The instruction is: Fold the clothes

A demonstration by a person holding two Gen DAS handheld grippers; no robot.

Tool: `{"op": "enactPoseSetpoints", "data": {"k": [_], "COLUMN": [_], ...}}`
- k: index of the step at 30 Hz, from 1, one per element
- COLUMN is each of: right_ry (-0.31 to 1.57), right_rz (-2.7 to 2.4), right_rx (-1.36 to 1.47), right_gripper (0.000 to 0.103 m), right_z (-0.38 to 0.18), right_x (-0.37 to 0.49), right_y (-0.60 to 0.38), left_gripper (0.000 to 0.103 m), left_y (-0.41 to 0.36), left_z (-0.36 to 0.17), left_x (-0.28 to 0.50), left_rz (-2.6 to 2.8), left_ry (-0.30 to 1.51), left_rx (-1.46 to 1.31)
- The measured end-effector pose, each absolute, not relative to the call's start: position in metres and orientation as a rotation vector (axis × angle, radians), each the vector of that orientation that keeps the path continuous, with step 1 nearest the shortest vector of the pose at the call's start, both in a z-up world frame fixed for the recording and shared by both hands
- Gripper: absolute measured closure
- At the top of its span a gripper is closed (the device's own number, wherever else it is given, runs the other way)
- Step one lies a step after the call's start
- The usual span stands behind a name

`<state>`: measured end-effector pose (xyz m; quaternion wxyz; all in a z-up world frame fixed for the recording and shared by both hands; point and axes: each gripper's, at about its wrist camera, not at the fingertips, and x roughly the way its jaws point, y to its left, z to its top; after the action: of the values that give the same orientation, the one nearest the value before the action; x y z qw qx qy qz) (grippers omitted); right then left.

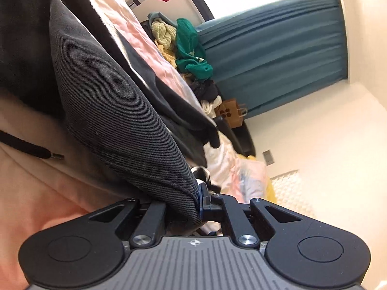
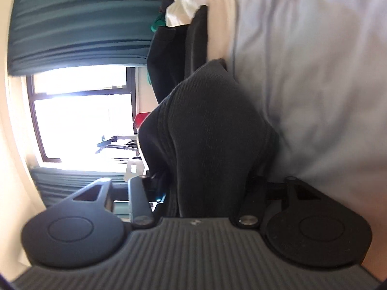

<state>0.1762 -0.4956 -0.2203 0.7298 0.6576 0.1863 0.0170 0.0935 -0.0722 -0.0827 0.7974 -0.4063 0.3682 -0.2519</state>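
Both left gripper (image 1: 183, 205) and right gripper (image 2: 208, 191) fingers pinch dark grey garment (image 1: 116, 111); no readable writing.

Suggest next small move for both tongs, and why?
Probably carry both pinched corners together across the bed to lay the fold. The left tongs and right tongs each clamp a hemmed edge of the dark grey garment, lifted above the pink bedding.

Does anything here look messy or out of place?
Yes: a heap of unfolded clothes, green and yellow among them, lies jumbled at the bed's far end. The dark garment both tools hold looks fine.
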Motion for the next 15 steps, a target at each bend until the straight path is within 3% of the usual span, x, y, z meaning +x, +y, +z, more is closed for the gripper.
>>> {"op": "enactPoseSetpoints", "data": {"k": [2,3,12,15], "right_ry": [0.400,0.381,0.089,0.142], "right_rz": [0.030,0.031,-0.072,-0.143], "right_rx": [1.374,1.348,1.097,1.116], "right_gripper": [0.082,0.085,0.089,0.089], "right_z": [-0.214,-0.208,-0.142,-0.151], "right_x": [0.188,0.189,0.143,0.130], "right_y": [-0.499,-0.499,-0.535,-0.551], "left_gripper": [0.096,0.096,0.093,0.092], "left_y": [-0.075,-0.078,-0.110,-0.117], "left_z": [-0.090,-0.093,-0.114,-0.125], "left_x": [0.089,0.089,0.098,0.103], "left_rz": [-0.549,-0.556,-0.633,-0.640], "left_ry": [0.809,0.813,0.821,0.847], "left_rx": [-0.854,-0.849,-0.833,-0.818]}}
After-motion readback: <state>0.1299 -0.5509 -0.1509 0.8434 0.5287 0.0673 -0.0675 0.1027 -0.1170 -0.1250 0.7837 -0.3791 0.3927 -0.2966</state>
